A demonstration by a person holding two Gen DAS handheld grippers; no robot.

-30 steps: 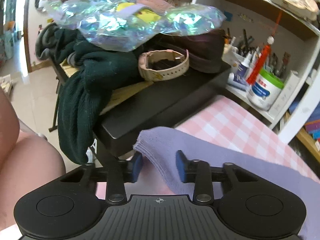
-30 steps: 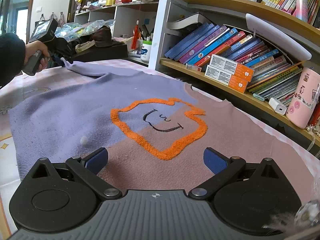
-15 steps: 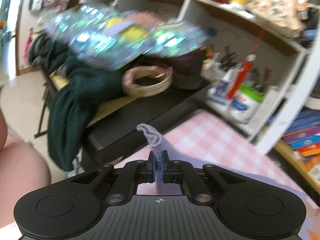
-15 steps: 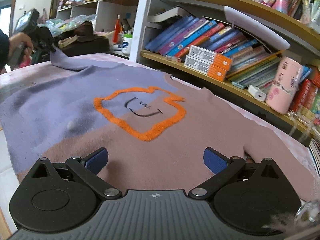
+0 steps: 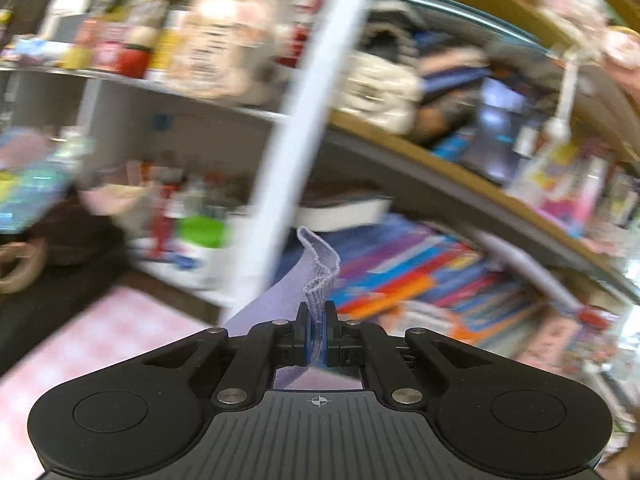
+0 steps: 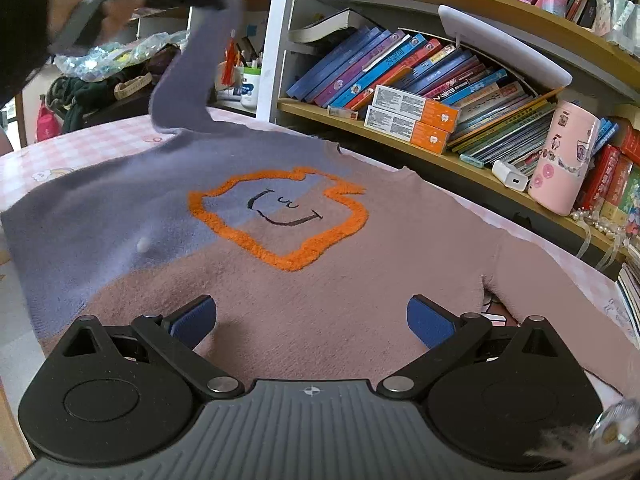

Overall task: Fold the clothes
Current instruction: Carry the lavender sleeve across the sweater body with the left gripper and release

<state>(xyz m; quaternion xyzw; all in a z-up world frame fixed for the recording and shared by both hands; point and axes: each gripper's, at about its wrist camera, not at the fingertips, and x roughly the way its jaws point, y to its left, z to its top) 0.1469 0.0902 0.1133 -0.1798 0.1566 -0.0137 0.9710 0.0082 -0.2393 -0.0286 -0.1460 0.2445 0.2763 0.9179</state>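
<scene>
1 lilac sleeve (image 6: 180,76) rises off the sweater (image 6: 280,240) spread on the checked table (image 6: 80,148), its cuff pinched in the closed left gripper (image 5: 316,336), the right gripper (image 6: 312,318) gaping empty above the hem, a sleeve fold that apparently needs carrying across the sweater's orange motif (image 6: 280,216).

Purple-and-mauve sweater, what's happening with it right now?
A person is folding the knitted purple-and-mauve sweater with an orange outline, spread on the pink checked tablecloth. The left hand-held gripper is shut on the purple sleeve's ribbed cuff, holding it high above the table. The right hand-held gripper hovers open over the hem.
</scene>
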